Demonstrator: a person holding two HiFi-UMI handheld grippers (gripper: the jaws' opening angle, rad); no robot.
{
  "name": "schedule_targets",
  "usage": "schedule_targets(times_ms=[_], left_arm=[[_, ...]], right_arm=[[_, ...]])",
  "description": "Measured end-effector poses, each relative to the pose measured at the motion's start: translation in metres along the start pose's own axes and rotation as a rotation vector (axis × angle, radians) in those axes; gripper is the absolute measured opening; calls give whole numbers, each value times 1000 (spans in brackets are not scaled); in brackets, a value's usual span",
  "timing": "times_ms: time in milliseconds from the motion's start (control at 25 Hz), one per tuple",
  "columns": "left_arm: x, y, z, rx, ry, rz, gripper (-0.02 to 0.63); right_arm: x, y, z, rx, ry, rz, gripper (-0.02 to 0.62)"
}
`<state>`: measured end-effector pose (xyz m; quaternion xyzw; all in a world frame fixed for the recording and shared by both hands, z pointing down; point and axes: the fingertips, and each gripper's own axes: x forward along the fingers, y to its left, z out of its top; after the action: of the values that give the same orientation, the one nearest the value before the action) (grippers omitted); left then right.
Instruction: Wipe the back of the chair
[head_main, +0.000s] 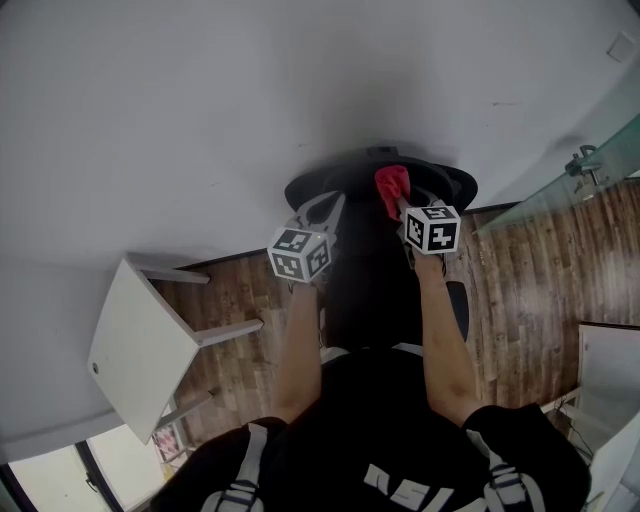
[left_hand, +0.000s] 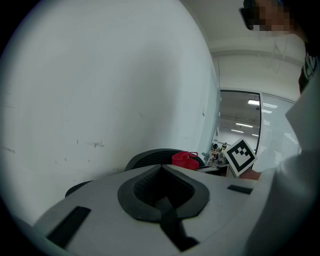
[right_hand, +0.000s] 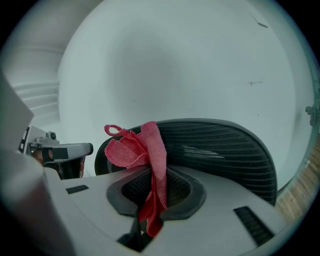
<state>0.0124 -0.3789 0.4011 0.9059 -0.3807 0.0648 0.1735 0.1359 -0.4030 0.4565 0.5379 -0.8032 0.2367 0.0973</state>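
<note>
Left of centre we note our left gripper (head_main: 322, 208) clenched on nothing, while just right of it the right gripper (head_main: 402, 207) pinches the red cloth (head_main: 391, 183) at the top rim of the chair back (head_main: 455, 186), whose curved length runs across the frame, directly ahead of that claw.

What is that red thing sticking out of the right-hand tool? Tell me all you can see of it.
It is a red cloth, soft like microfibre, crumpled into folds with a small loop at one corner. The right gripper is shut on its middle, so a bunch stands above the jaws and a tail hangs below. It sits by the top edge of the black mesh chair back; contact is unclear.
</note>
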Motion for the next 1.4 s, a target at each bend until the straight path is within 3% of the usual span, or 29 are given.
schedule_targets(times_ms=[760,1400], left_arm=[[8,-39,2,22,-10,-23,25],[-24,-58,-1,25,-27,-1,25]], right_arm=[[-42,-48,4,39,-20,-140,66],[-86,-72,1,76,-62,-251,66]])
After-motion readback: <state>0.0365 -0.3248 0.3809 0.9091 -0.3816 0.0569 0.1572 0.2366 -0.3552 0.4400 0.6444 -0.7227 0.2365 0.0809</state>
